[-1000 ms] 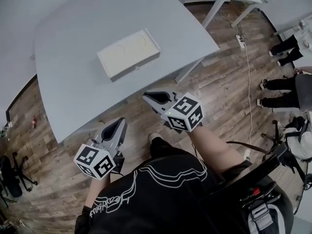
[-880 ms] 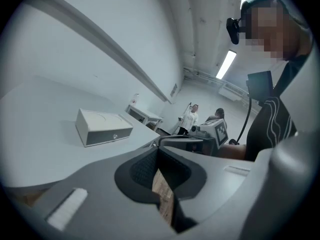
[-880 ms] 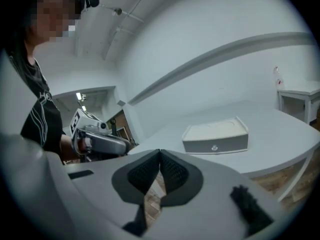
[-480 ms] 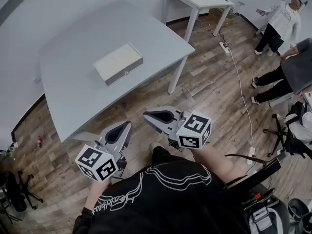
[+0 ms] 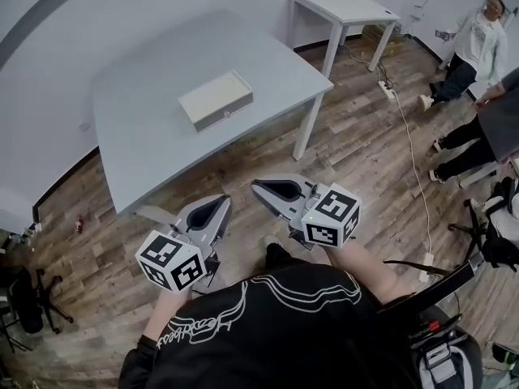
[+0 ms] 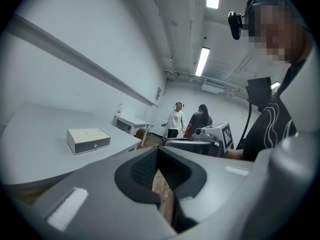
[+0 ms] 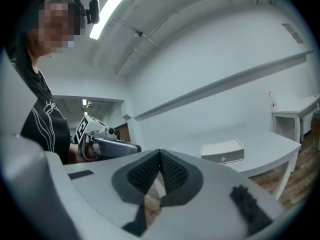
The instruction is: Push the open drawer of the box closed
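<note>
A flat white box [image 5: 215,100] lies on the grey table [image 5: 146,136]. Its grey drawer front with a small knob [image 6: 93,144] faces me, and I cannot tell how far out the drawer stands. The box also shows small in the right gripper view [image 7: 223,151]. My left gripper [image 5: 220,202] and right gripper [image 5: 259,186] hang side by side over the wooden floor, well short of the table's near edge. Both are shut on nothing, their pads meeting at the tips [image 6: 158,151] [image 7: 160,154].
A small white table [image 5: 340,6] stands behind the grey one at the right. Two people [image 5: 478,47] stand at the far right by a cable and power strip [image 5: 388,90]. A black chair base [image 5: 28,298] sits at the far left.
The view has shifted, so table and box now sit further right and smaller in the head view. Both grippers stay low in front of the body, still shut.
</note>
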Action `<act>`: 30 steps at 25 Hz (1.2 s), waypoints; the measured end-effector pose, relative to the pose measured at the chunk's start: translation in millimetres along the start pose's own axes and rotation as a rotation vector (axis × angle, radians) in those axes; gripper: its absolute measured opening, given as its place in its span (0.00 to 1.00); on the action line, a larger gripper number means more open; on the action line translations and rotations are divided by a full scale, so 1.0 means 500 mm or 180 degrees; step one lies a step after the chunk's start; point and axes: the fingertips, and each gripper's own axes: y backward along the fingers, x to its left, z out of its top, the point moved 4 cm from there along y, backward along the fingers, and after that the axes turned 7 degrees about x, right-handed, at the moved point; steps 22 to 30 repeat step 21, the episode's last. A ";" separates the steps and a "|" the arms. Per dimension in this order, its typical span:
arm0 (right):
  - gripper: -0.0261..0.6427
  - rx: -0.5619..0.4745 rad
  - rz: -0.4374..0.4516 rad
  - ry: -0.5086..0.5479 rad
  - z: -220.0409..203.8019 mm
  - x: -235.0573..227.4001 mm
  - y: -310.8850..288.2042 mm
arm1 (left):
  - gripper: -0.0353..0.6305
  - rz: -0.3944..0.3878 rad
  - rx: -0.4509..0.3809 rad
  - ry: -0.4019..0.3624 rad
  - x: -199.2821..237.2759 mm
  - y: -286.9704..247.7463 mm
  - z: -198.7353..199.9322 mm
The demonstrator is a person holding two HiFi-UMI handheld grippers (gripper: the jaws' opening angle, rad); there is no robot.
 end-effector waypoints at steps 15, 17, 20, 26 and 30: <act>0.05 0.0029 0.0054 0.0042 -0.002 0.069 0.006 | 0.06 0.0055 -0.0135 0.0037 -0.027 0.058 -0.005; 0.05 0.0031 0.0046 0.0043 -0.002 0.071 0.010 | 0.06 0.0055 -0.0160 0.0069 -0.026 0.064 -0.005; 0.05 0.0032 0.0023 0.0063 -0.002 0.075 0.016 | 0.06 0.0054 -0.0204 0.0085 -0.026 0.071 -0.003; 0.05 0.0031 0.0015 0.0072 -0.001 0.076 0.017 | 0.06 0.0052 -0.0221 0.0082 -0.027 0.072 -0.001; 0.05 0.0031 0.0015 0.0072 -0.001 0.076 0.017 | 0.06 0.0052 -0.0221 0.0082 -0.027 0.072 -0.001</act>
